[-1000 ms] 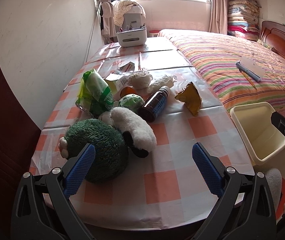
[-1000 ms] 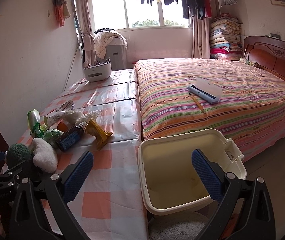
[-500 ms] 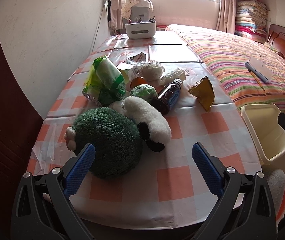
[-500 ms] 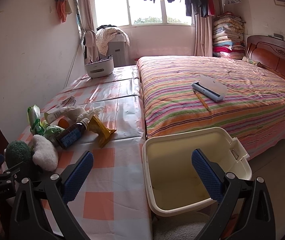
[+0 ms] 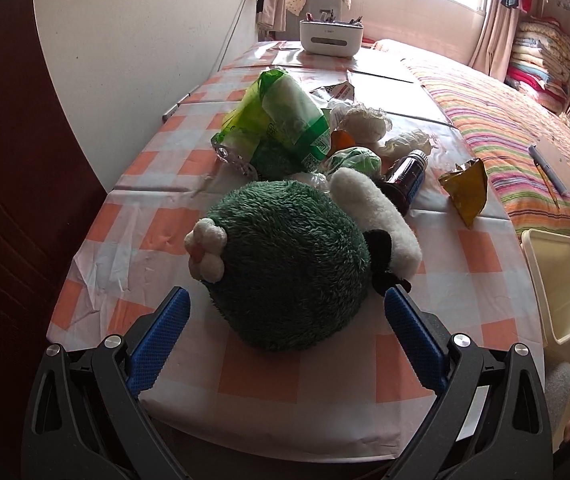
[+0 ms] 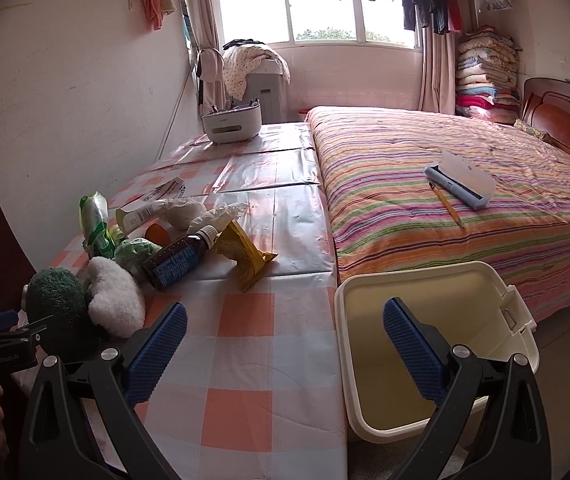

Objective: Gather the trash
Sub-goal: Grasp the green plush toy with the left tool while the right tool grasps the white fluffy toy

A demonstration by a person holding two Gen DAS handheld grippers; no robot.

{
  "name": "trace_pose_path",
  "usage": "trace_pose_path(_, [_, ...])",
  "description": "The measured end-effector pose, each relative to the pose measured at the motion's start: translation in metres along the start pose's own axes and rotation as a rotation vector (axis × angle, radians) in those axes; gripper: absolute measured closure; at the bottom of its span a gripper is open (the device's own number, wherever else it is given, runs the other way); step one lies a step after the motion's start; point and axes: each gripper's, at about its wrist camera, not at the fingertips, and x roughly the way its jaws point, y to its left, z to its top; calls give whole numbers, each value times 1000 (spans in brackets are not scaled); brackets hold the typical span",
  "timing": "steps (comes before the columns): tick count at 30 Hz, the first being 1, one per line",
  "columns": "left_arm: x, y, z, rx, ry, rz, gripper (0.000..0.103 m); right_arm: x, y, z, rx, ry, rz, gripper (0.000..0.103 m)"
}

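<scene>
Left wrist view: left gripper (image 5: pixel 285 316), fingers spread empty, should skip the plush toy (image 5: pixel 285 264) for the yellow wrapper (image 5: pixel 467 192).

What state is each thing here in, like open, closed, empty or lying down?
Left gripper: open, empty.
Right gripper: open, empty.
Cream bin: uncovered, looks empty.
Brown bottle: capped, lying down.
Yellow packet: crumpled.
Green plush toy: resting on table.
</scene>
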Motion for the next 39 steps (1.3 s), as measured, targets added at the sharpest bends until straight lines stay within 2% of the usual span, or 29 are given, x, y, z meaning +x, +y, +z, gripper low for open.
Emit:
trace_pose_path(14, [25,10,7,-22,15,-15,7,16,20,5,-41,26,28,7])
trace_pose_path(22, [46,24,11,-94,32,-156,9,35,36,12,-63,52,59,7])
trace_pose_path(23, [48,25,12,-101,34,-175,11,37,40,12,-68,51,65,7])
trace_pose_path(24, [49,26,12,-103,36,-199,17,39,43,13,-74,52,73,7])
trace_pose_path(28, [50,25,13,-75,14,-198,22,51,57,16,-98,69,110,7])
trace_pose_path(32, [48,33,10,-92,-1,-221,27,63,73,20,-113,78,165,7])
trace_pose_path(39, [41,52,3,-113,-21,-177,29,86,108,13,-157,140,281,7])
